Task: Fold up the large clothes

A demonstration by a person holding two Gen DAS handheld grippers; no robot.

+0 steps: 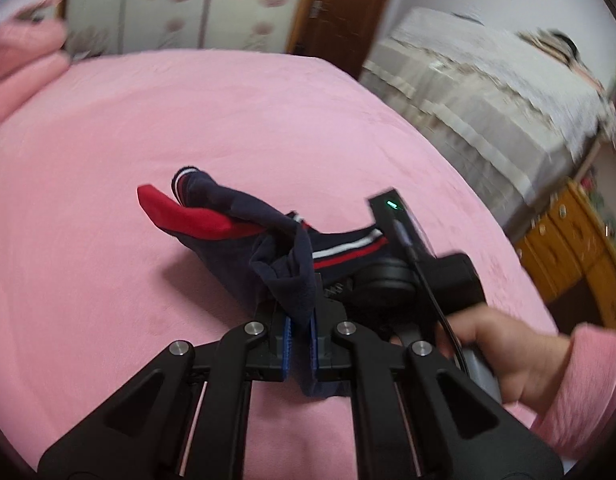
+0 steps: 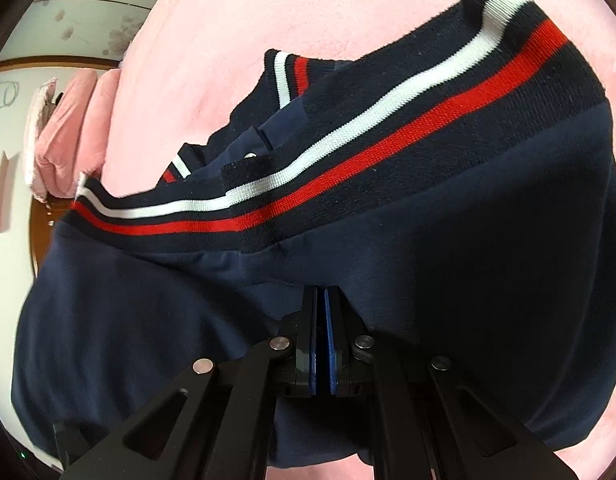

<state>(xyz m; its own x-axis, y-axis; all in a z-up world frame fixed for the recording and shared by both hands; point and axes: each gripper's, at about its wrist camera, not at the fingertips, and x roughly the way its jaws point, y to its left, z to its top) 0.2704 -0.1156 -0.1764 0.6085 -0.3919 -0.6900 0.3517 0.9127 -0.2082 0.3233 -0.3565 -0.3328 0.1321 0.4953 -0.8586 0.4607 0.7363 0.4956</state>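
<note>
Both grippers, left (image 1: 300, 320) and right (image 2: 321, 312), are pinching a navy sweatshirt (image 2: 388, 280) with white-and-red striped ribbing, bunching over the pink bedspread (image 1: 147, 120).

A home bedroom: pink bed (image 1: 147, 128), floral wardrobe (image 1: 167, 4) (sliding doors), wooden dresser (image 1: 580, 248).

The light is soft and even, with no glare. Both views bend round at the dark edges. The white lace-covered furniture (image 1: 488, 92) looks smeared and blurry. The dark navy striped top (image 2: 388, 240) looks sharp.
</note>
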